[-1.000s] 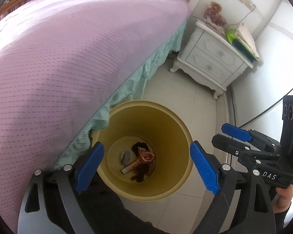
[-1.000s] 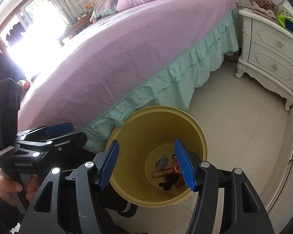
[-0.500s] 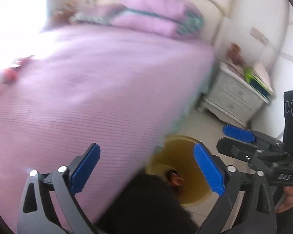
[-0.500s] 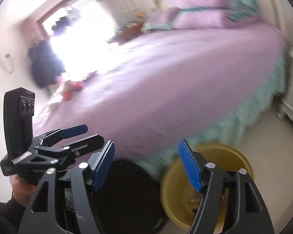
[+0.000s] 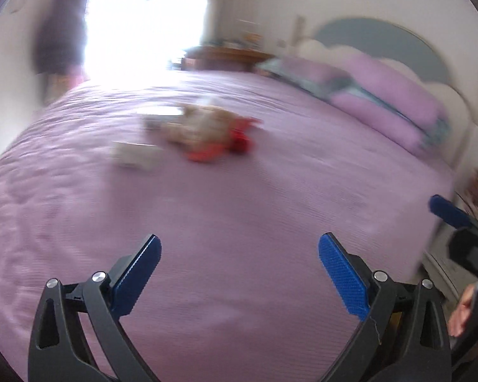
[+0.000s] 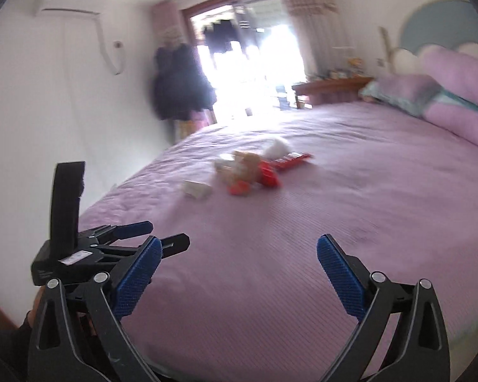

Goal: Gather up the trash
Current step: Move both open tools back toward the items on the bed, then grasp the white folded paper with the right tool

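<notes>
Now the yellow bin is gone from view; both hand-held grippers, left (image 5: 239,273) and right (image 6: 237,273), gape empty over the purple bed (image 6: 350,191), well short of its blurred red-and-tan trash pile (image 6: 255,172) beside a white box (image 6: 197,189).

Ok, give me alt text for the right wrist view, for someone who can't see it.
The open right gripper hangs empty over a purple bedspread, facing a blurred pile of litter mid-bed: red wrappers, something tan, white scraps. The left gripper shows at lower left, and a bright window lies beyond.
</notes>
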A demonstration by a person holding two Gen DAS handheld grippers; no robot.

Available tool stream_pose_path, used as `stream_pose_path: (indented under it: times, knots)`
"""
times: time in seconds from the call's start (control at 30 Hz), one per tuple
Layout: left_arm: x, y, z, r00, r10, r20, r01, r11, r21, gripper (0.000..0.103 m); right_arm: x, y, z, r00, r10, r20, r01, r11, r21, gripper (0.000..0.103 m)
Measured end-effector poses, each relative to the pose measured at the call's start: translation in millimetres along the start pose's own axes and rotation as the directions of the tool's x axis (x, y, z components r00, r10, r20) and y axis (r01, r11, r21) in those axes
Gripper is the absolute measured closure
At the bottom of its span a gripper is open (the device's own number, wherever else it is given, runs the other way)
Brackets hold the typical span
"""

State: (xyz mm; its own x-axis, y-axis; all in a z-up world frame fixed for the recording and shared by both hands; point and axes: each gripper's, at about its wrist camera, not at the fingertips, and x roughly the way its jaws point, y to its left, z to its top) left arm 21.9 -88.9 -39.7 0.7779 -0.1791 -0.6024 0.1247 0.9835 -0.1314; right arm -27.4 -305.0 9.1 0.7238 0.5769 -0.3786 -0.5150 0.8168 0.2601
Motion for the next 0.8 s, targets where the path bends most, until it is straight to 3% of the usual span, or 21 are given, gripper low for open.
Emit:
stream_pose_path:
  times: [0.2,0.37,0.67,0.8]
  knots:
    - [-6,78,8,0.994,0.108,0.005,-0.107,0.985,-0.132,0.004,76,32,24,0.992,0.097,-0.079,-0.100,0.994,-0.040,0.008]
    - [7,113,25,0.986,0.166,0.006,-0.164,0.978,-0.129,0.004,136,53,37,0.979,0.143,-0.144,-0.154,0.986,-0.069,0.008]
    - [47,150,45,0.995,0.080,-0.066,-0.088,0.989,-0.121,0.004,196,59,47,0.962,0.173,-0.212,-0.203,0.971,-0.128,0.009]
    - [60,168,54,0.992,0.086,-0.087,-0.096,0.989,-0.112,0.004,235,56,53,0.950,0.170,-0.260,-0.211,0.968,-0.136,0.009]
